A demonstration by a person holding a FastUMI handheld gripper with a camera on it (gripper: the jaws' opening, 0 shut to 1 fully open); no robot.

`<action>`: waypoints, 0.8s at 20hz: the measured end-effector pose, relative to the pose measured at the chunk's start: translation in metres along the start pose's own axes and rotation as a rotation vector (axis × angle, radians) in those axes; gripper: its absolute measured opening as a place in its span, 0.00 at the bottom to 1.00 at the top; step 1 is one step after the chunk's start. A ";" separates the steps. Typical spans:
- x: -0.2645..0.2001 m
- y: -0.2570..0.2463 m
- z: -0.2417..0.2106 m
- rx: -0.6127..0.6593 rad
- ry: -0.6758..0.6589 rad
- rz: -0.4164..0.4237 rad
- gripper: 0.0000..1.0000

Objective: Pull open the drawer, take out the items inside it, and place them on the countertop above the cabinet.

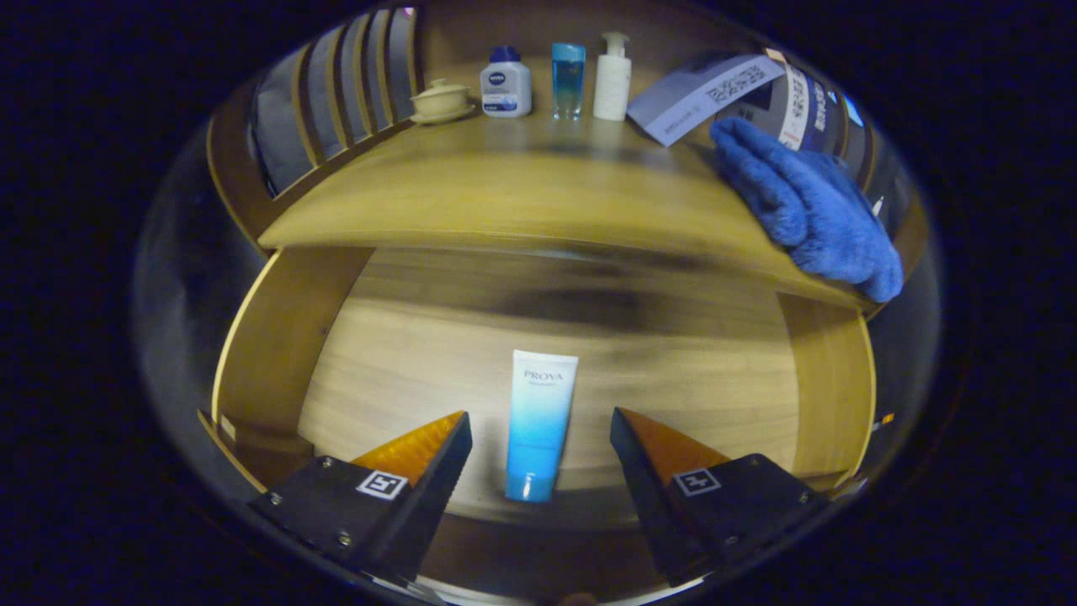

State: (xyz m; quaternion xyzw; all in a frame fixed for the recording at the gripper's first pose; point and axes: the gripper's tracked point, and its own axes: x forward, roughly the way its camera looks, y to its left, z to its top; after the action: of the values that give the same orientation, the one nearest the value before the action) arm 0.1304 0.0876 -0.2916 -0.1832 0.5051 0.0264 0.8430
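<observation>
The wooden drawer is pulled open below the countertop. A white-to-blue tube lies flat on the drawer's floor, cap end toward me. My gripper hovers above it, open, with one finger on each side of the tube and neither touching it.
On the countertop's far edge stand a lidded cream cup, a white-and-blue bottle, a clear blue bottle and a white pump bottle. A blue towel lies at the right, with printed cards behind it. Slatted rails flank the left.
</observation>
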 end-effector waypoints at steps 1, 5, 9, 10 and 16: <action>0.009 0.001 0.000 0.013 0.016 0.002 0.95; 0.029 0.003 -0.011 0.015 0.114 0.013 0.81; 0.072 -0.001 -0.021 -0.007 0.108 -0.010 0.39; 0.072 0.006 -0.015 -0.025 0.079 0.004 0.39; 0.041 0.009 0.009 -0.085 -0.163 0.034 0.39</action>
State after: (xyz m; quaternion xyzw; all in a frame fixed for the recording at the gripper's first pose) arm 0.1559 0.0936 -0.3256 -0.2076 0.4365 0.0771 0.8720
